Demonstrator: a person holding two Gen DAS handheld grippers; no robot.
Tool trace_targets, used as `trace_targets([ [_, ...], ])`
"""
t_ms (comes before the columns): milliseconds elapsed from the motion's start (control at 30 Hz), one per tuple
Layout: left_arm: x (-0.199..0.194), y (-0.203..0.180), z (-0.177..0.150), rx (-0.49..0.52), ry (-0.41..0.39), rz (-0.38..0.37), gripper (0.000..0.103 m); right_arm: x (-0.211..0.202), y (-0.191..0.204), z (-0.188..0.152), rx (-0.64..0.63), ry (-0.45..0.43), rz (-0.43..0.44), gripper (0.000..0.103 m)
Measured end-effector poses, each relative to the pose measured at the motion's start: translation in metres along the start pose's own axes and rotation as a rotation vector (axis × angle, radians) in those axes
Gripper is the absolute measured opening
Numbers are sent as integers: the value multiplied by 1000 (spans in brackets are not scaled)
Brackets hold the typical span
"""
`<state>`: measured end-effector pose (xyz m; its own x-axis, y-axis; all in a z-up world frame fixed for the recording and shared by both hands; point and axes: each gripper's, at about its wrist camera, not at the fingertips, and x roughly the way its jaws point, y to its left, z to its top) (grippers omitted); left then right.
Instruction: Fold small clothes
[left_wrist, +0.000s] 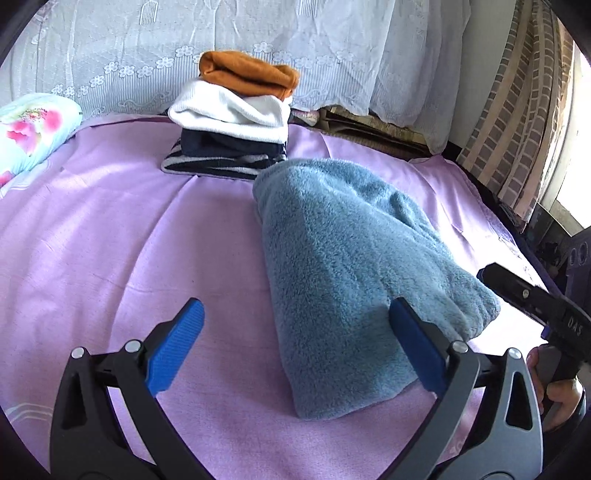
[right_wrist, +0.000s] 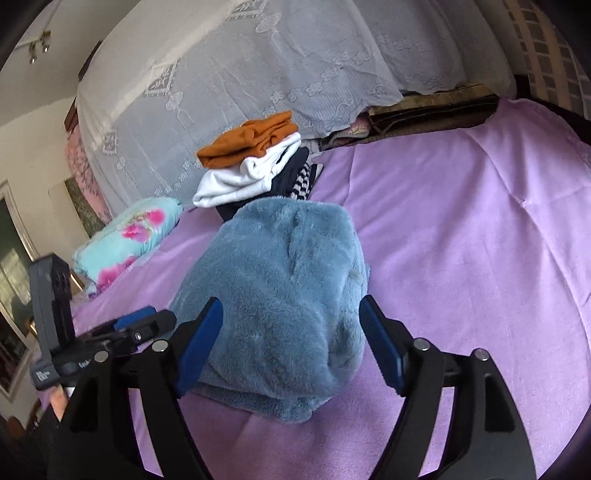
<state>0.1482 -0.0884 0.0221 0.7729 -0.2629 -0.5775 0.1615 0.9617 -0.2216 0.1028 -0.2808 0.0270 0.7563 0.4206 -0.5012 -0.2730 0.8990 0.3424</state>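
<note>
Left wrist view. Left gripper low over the purple bedsheet, blue fingers spread wide, nothing between them pinched. Folded blue fleece garment flat on the sheet, its near end lying between the spread fingers, closer to the right-hand one. Behind it, near the fleece's far corner, a stack of folded clothes: orange piece on top, white below, then dark navy, striped at the bottom. White lace curtain behind the stack. Floral pillow at far left edge of the bed. Right gripper's body visible at right edge, just beside the fleece.

Right wrist view. Right gripper above the near end of the blue fleece garment, fingers parted on either side of the bundle, clamping nothing. Stack of folded clothes just past the fleece's far end. Floral pillow to the left. Left gripper at lower left, beside the fleece; finger state unclear from here.
</note>
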Motion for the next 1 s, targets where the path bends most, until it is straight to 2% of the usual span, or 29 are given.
trace_targets([
  [167,-3,-4,0,22,-17,19,101,20,-7,-8,16,93,-63,81],
  [233,2,-5,-1,39,0,38,101,24,-15,-10,63,114,-48,84],
  [500,4,-6,-2,53,4,49,101,17,-16,-9,88,100,-16,86],
  [700,2,-5,-2,45,0,38,101,13,-25,-5,158,93,23,89],
  [833,-1,-3,-1,18,7,-22,101,14,-29,-3,197,101,56,89],
  [900,-2,-2,2,-7,19,-90,101,17,-34,-1,221,117,82,91],
  [1000,11,7,8,-70,83,-194,101,29,-46,7,278,160,106,92],
])
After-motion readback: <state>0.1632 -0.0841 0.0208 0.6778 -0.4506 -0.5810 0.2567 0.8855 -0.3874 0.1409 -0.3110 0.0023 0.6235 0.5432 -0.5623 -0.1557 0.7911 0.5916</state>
